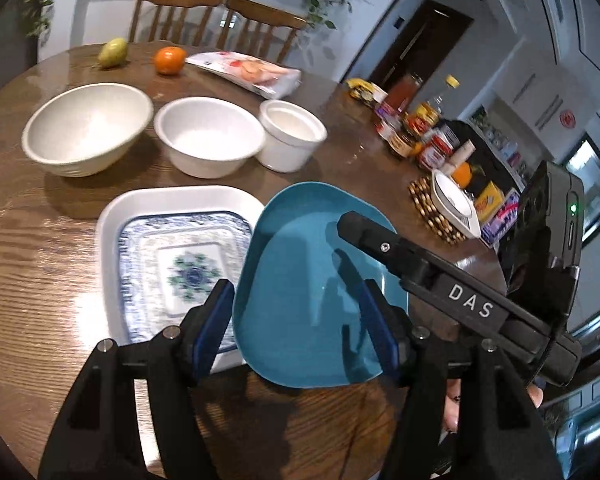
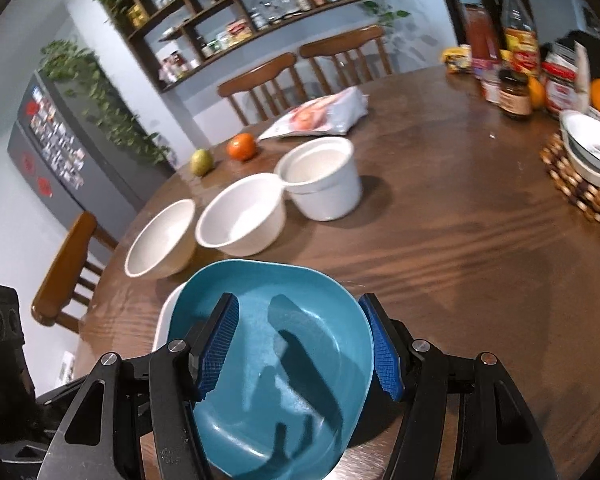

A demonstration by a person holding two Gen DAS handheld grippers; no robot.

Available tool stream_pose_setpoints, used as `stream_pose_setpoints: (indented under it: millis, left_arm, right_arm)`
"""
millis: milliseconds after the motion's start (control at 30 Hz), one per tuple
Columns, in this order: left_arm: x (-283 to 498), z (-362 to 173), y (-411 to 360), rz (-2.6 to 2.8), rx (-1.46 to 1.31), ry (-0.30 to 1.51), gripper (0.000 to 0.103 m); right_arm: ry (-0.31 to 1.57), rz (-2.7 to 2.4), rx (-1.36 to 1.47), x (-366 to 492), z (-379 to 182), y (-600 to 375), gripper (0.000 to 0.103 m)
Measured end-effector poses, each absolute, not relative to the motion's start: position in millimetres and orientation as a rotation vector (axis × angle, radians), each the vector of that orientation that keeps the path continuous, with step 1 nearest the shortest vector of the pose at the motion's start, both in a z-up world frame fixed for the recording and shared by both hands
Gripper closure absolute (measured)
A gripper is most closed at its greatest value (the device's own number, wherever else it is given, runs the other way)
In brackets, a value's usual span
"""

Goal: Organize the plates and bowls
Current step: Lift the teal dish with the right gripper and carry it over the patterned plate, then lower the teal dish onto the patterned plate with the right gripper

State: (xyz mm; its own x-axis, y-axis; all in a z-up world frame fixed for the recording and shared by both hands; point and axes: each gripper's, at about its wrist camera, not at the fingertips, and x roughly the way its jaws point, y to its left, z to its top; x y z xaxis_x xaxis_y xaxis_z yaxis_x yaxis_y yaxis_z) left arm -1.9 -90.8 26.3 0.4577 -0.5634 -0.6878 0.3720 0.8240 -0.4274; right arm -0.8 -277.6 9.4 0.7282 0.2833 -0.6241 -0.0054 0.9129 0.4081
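1. Left wrist view: the left gripper [image 1: 296, 326] sat around the near left part of the teal plate [image 1: 300, 264]. One blue pad was just outside the plate's left rim and the other lay over its inside. I could not tell whether those pads pressed on the plate.
2. The right gripper [image 2: 300, 348] was clamped on the teal plate. One pad was on the plate's inner face and the other at its right rim.
3. The teal plate was empty, tilted and raised off the wooden table [image 1: 40, 280], casting a shadow beneath.
4. Partly under the teal plate's left edge lay a white rectangular tray [image 1: 112, 220]. A blue-patterned plate [image 1: 188, 264] was nested inside it.
5. Beyond the teal plate stood a row of three empty white vessels: a wide bowl [image 1: 86, 128], a middle bowl [image 1: 210, 136] and a straight-sided pot [image 1: 292, 132].
6. To the right of the teal plate, a white dish [image 1: 456, 204] rested on a woven trivet [image 1: 424, 200].
7. Farther beyond the teal plate lay an orange [image 1: 170, 60], a pear [image 1: 113, 53] and a flat packet [image 1: 248, 70].
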Motion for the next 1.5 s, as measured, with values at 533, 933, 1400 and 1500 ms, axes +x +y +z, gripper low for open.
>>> stream_pose_setpoints:
  millis: [533,933,1400,1500]
  left_arm:
    - [26.6,44.0,-51.8,-0.495,-0.223,0.867,0.033]
    - [37.8,19.1,-37.5,-0.587,-0.298,0.830,0.033]
    - [45.9,-11.3,-45.9,-0.623,-0.282,0.974,0.030]
    - [42.3,-6.3,-43.8,-0.628,-0.286,0.956,0.030]
  right_arm:
    - [0.772,0.268,0.219,53.9,37.5,-212.3,0.039]
    - [0.838,0.287,0.309,70.8,2.7,-216.8,0.036]
    - [0.748,0.243,0.222,61.3,8.4,-207.8,0.036]
    - [0.754,0.237,0.226,63.1,7.1,-208.4,0.036]
